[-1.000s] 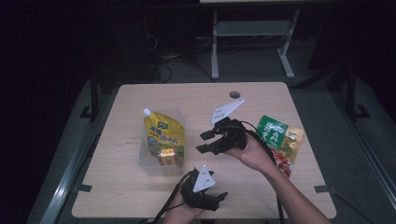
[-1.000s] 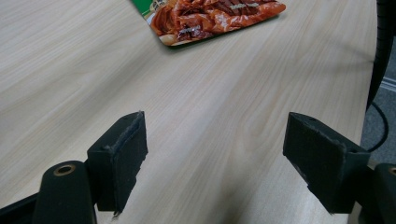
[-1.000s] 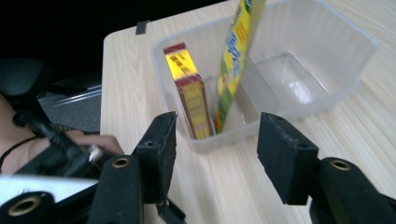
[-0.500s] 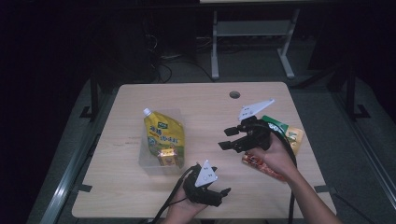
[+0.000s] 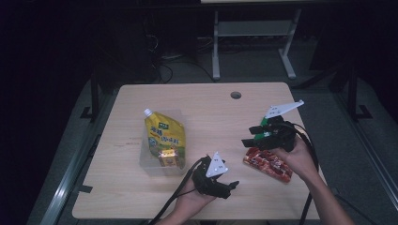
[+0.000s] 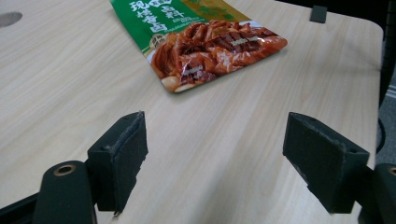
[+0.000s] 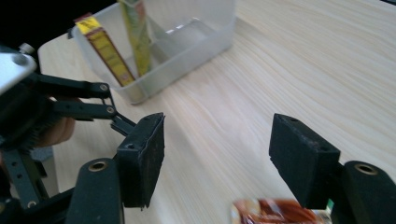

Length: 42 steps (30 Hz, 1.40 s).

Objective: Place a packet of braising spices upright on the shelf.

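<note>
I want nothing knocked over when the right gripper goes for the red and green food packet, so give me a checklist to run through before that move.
1. Right gripper jaws apart, nothing between them: ok; they have just been opening.
2. Red and green food packet lies flat on the table, free of other things: ok.
3. Right gripper lined up on the packet: not ok; it points toward the clear bin, with the packet's edge under its jaws.
4. Left gripper open and apart from the packet: ok.
5. Yellow pouch already in the bin: ok.
6. Whether the packet's edge can be gripped off the table: cannot tell.
</note>
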Motion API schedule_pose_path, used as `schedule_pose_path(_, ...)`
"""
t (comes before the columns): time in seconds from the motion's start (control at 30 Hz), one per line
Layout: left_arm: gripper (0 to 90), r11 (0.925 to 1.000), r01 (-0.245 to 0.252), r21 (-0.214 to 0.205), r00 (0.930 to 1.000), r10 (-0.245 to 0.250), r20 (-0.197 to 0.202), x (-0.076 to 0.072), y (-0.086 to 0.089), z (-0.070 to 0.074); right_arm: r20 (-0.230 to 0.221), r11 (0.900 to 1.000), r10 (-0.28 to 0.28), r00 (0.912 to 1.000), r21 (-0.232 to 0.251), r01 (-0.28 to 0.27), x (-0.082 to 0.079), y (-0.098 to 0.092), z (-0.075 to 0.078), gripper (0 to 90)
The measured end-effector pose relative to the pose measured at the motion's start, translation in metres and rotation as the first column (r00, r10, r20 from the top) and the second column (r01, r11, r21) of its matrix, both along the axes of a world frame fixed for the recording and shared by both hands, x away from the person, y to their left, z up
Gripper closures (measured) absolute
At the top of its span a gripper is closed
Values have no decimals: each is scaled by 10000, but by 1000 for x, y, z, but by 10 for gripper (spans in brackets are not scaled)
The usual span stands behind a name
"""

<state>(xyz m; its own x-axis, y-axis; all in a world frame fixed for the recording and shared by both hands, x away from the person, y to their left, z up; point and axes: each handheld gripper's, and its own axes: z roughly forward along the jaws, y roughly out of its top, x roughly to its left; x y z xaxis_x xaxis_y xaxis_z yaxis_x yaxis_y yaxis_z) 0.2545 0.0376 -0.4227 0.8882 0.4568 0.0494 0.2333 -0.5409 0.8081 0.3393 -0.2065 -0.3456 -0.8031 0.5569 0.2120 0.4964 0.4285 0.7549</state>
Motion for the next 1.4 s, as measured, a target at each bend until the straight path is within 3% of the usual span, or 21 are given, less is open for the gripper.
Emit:
schedule_pose_path(0.2, 264, 10000, 38, 16, 10000, -38, -86, 11, -14, 0, -143, 9978, -668, 9977, -55, 667, 2, -24, -6, 337)
schedule_pose_path(0.37, 306, 9999, 126, -12, 9997, -127, -189, 21, -25, -2, -391, 9909, -1340, 9902, -195, 1333, 5, -46, -13, 317)
schedule_pose_path(0.57, 368, 9996, 175, -243, 9992, -184, -354, 33, -39, -5, -603, 9777, -2095, 9759, -278, 2082, 6, -71, -23, 295)
schedule_pose_path(0.67, 405, 9997, 220, -53, 9988, -222, -448, 40, -45, -5, -754, 9684, -2491, 9655, -325, 2473, 7, -81, -29, 282)
schedule_pose_path(0.87, 507, 9996, 271, -100, 9979, -277, -590, 51, -60, -9, -1017, 9547, -2977, 9492, -325, 2959, 8, -100, -39, 250)
schedule_pose_path(1.0, 591, 9993, 316, -206, 9958, -333, -851, 61, -68, -12, -1223, 9417, -3363, 9338, -514, 3324, 12, -108, -47, 239)
schedule_pose_path(1.03, 604, 9994, 260, -224, 9956, -279, -898, 62, -71, -13, -1387, 9351, -3544, 9248, -550, 3501, 13, -109, -48, 239)
schedule_pose_path(1.13, 666, 9997, 261, -34, 9952, -263, -948, 68, -78, -16, -1478, 9228, -3850, 9110, -805, 3769, 15, -113, -54, 257)
schedule_pose_path(1.4, 811, 9993, 117, 365, 9898, -64, -1426, 85, -94, -29, -1834, 8753, -4821, 8567, -1420, 4622, 22, -125, -71, 310)
